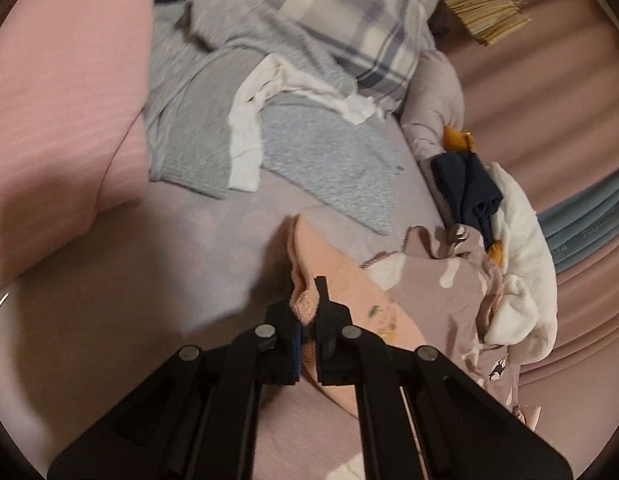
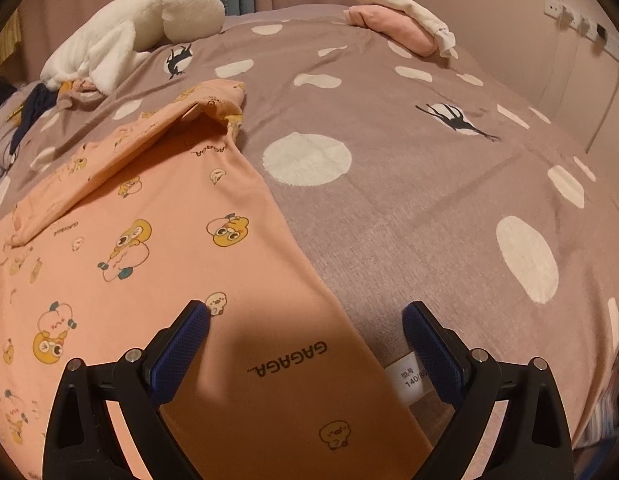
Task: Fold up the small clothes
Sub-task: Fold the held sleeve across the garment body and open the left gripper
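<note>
Peach-pink cotton child's garment printed with yellow cartoon chicks [image 2: 157,248] lies spread on the bed, a sleeve or flap folded back over its upper part. The left gripper [image 1: 307,320] has its jaws drawn nearly together, pinching a bunched ribbed edge of this garment [image 1: 341,292] between the blue-padded fingers [image 1: 296,340], so the cloth rises in a ridge from the jaws. The right gripper [image 2: 305,344] hovers with its jaws spread wide and nothing between them; its left finger sits above the garment's lower part, near the printed word "GAGAGA", and its right finger is over the bedding, just beside a small white size label [image 2: 407,380] that sticks out from the garment's edge.

Under the garment lies a mauve duvet cover with white dots and black deer silhouettes [image 2: 429,208]. At its far end, in the right wrist view, a folded pink cloth with a cream cloth laid on top [image 2: 405,24] rests well apart from the garment. A fluffy white plush toy [image 2: 149,20] lies at the far left edge of the duvet, with dark navy fabric [image 1: 473,188] next to it. In the left wrist view, a crumpled grey knit garment [image 1: 213,120] with a white cloth [image 1: 249,128] draped across it lies beyond the gripper, beside a pink striped pillow [image 1: 61,92] and a grey plaid pillow [image 1: 349,20].
</note>
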The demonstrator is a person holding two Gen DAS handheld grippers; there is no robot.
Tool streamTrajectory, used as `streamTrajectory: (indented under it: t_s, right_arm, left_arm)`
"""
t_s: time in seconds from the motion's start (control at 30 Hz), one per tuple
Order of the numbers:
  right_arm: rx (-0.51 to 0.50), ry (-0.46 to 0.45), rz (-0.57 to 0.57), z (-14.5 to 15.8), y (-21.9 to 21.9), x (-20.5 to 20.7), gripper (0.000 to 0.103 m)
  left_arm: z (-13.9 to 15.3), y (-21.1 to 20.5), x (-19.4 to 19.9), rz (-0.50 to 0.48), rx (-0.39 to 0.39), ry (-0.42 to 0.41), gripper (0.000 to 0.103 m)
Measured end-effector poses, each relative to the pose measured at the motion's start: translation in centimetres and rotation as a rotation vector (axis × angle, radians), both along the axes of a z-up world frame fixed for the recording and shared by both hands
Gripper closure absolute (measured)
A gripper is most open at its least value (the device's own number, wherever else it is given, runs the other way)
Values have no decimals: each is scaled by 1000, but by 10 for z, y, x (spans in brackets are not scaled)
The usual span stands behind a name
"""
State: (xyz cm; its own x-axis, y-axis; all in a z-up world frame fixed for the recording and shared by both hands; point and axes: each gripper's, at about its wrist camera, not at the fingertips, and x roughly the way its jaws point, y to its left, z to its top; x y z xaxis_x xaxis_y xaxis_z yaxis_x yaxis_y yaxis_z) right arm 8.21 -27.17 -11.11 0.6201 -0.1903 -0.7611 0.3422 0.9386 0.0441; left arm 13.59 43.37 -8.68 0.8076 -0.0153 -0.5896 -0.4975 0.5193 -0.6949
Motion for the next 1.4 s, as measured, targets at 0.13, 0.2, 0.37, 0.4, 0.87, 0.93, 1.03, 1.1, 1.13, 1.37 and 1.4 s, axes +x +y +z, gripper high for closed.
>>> streamTrajectory:
  t_s: [0.13,0.2,0.37,0.4,0.87,0.93,1.03,1.1,1.13,1.37,1.4]
  right_arm:
    - [16,-16,14,-2,-3,-2,4]
    - [21,-19,25,-3,-3,-1,1]
    - [15,-22,32,-6,-2,2,1]
    - [22,-24,38,-6,-3,2,1]
    - [88,-150,197,5,-4,-15,1]
    - [103,-152,227,4,-7,-18,1]
    - [139,-159,213,3,-17,-27,1]
    - [170,-169,230,2,-21,-38,1]
    - [163,-166,257,2,-21,-43,1]
    - [55,-192,298,-3,-29,-65,1]
    - [78,-192,301,-3,-33,-65,1]
  left_arm:
    - [12,-13,-4,-20,25,-42,99]
    - [22,-24,-4,-21,81,-27,99]
    - [44,-56,1,-84,103,-75,99]
    - [48,-63,3,-90,111,-77,99]
    - [124,-257,39,-370,392,-111,99]
    - [125,-287,45,-409,378,-108,99]
    - [124,-334,50,-460,391,-109,99]
    - [121,-369,54,-494,420,-107,99]
    - [118,-384,56,-506,432,-100,99]
    - [87,-489,73,-627,330,-30,99]
    - [85,-508,75,-632,340,-12,99]
